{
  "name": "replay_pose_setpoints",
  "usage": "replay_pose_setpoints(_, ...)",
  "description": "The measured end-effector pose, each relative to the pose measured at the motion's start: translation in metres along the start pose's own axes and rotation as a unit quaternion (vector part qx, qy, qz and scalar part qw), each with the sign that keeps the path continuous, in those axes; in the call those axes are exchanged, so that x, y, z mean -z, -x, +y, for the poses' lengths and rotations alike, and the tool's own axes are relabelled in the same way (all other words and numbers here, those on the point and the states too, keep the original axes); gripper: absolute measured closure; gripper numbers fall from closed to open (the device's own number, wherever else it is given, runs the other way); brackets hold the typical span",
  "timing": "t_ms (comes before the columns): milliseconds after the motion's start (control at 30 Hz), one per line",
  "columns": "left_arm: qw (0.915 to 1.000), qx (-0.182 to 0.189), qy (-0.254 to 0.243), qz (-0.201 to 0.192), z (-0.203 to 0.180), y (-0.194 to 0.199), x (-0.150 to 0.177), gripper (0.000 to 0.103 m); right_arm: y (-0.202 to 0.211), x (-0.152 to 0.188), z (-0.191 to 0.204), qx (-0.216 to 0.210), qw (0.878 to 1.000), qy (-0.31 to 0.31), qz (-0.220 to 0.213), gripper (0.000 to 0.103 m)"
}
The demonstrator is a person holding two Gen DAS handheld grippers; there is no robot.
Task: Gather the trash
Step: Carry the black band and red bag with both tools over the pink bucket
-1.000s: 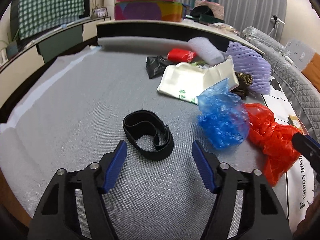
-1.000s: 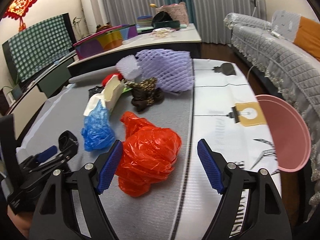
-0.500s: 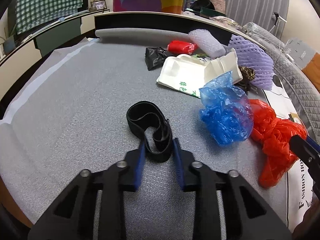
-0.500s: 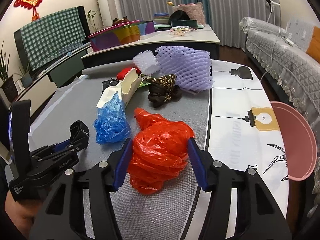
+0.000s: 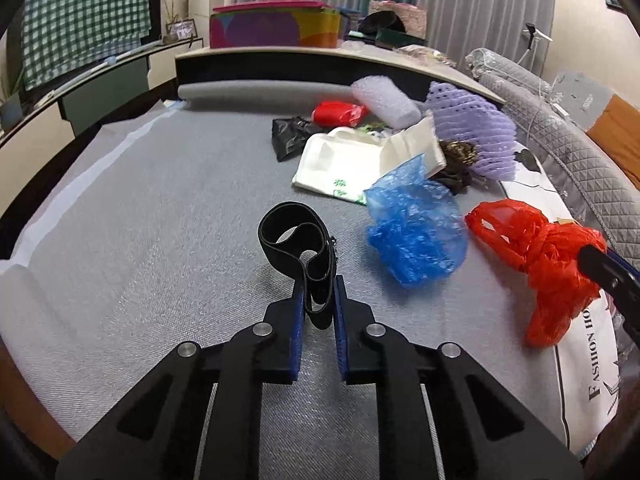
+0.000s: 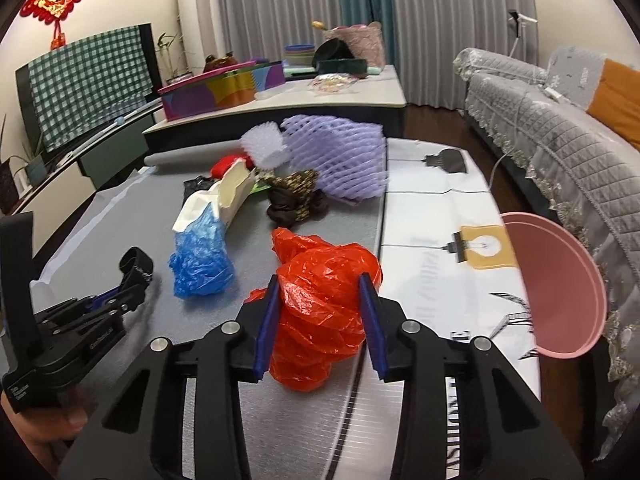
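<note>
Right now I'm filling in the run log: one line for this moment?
left hand-held gripper: closing on black strap | right hand-held gripper: closing on red bag | pink basin: empty

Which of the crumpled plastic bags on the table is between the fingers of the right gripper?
The large red plastic bag, pressed between the right gripper fingers; the blue plastic bag lies free beside it.

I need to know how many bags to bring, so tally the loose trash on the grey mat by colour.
Red: 2, the red plastic bag and a small red wrapper
Blue: 1, blue bag
Black: 2, black strap, black bag
White: 1, white bag
Purple: 2, foam net, foam sleeve
Brown: 1, brown cloth
Total: 9
</note>
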State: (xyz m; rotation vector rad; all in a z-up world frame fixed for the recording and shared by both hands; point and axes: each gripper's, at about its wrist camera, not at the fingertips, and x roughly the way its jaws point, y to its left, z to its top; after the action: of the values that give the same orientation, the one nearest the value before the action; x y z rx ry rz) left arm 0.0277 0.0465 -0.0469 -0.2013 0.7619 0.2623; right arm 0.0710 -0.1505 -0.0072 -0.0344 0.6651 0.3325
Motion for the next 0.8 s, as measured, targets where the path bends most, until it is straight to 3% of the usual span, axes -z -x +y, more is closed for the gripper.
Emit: replay_pose_setpoints(800, 0.9950, 0.069, -0.063, -0.035, -0.057, 0.040, 0.006, 0.090, 0.056, -0.004, -0.045, 0.091, 0.993, -0.035, -0.060, 0.065)
